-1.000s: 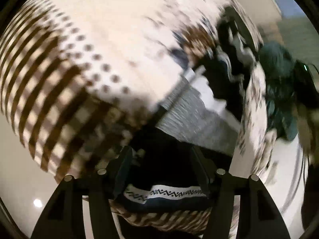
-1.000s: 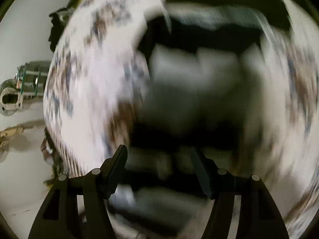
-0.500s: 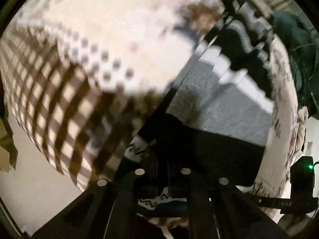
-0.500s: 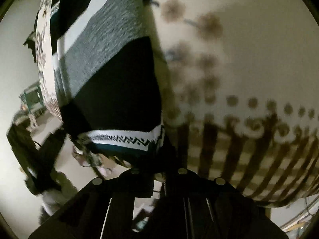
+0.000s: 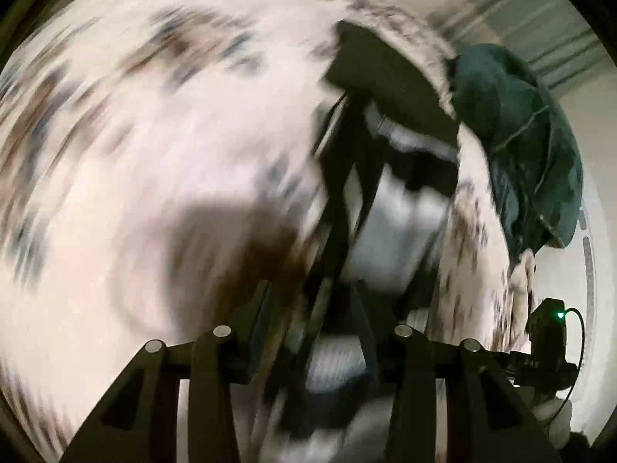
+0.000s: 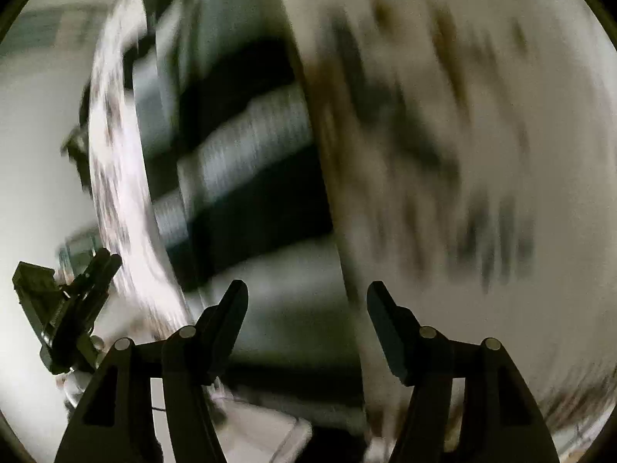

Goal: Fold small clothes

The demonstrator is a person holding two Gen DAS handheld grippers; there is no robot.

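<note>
Left gripper point(image 5: 312, 308): jaws apart, blurred striped garment point(image 5: 401, 223) between them, grip cannot tell. Right gripper point(image 6: 306, 308): jaws wide, nothing held. Garment, black, grey and white bands, lies on patterned cloth point(image 6: 443, 135) directly ahead of both. Dark green clothing point(image 5: 524, 142) heaped at cloth's far edge.

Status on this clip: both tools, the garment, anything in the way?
Left tool open, striped garment between its fingers, contact blurred. Right tool open, holding nothing. Garment lies on patterned cloth. Dark green clothing heaped beyond, apart.
</note>
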